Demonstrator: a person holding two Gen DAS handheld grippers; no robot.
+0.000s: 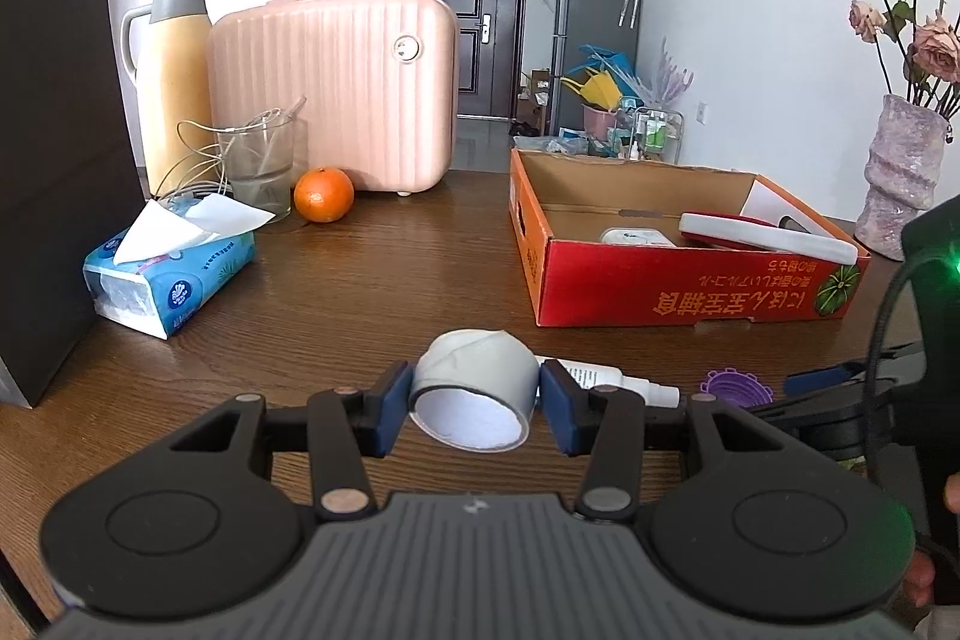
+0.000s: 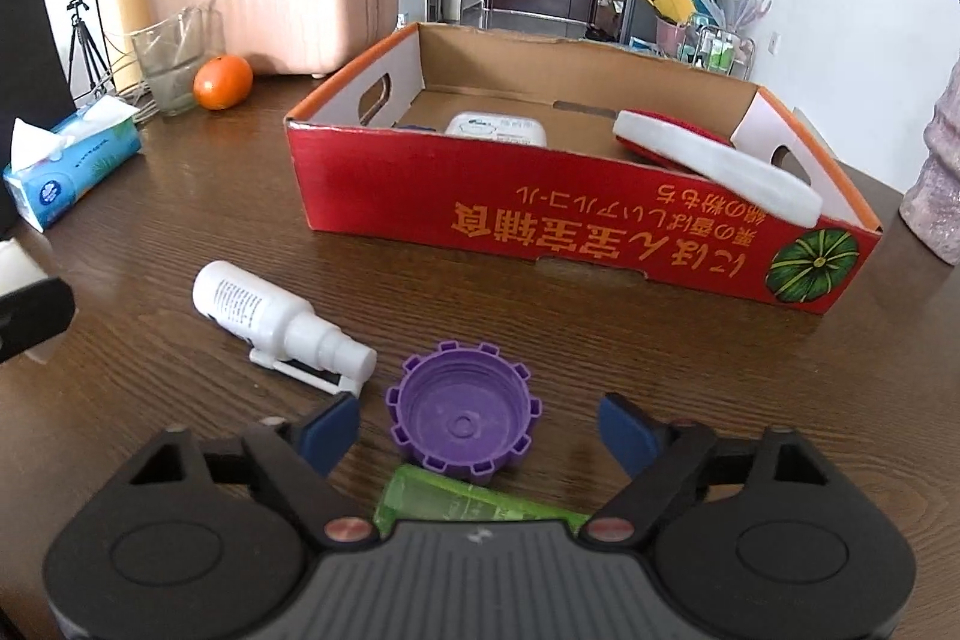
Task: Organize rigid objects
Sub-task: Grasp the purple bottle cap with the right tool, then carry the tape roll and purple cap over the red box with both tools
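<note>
Left wrist view: left hand-held gripper is closed on a grey tape roll, both pads pressing its sides, the roll held clear above the desk.
Destination: red cardboard box stands ahead and to the right, already holding a white case and a red-and-white item.
Right wrist view: right hand-held gripper stands partly open, holding nothing; its pads flank a purple cap without touching it.
Cap position: directly between the pads, open side up, resting on the desk; being round, it has no long axis to align with.
Neighbours: white spray bottle lies to the left, long axis slanting; green tube lies under the gripper body.
Judgement: right hand is nearer the cap; closing further should secure it.
</note>
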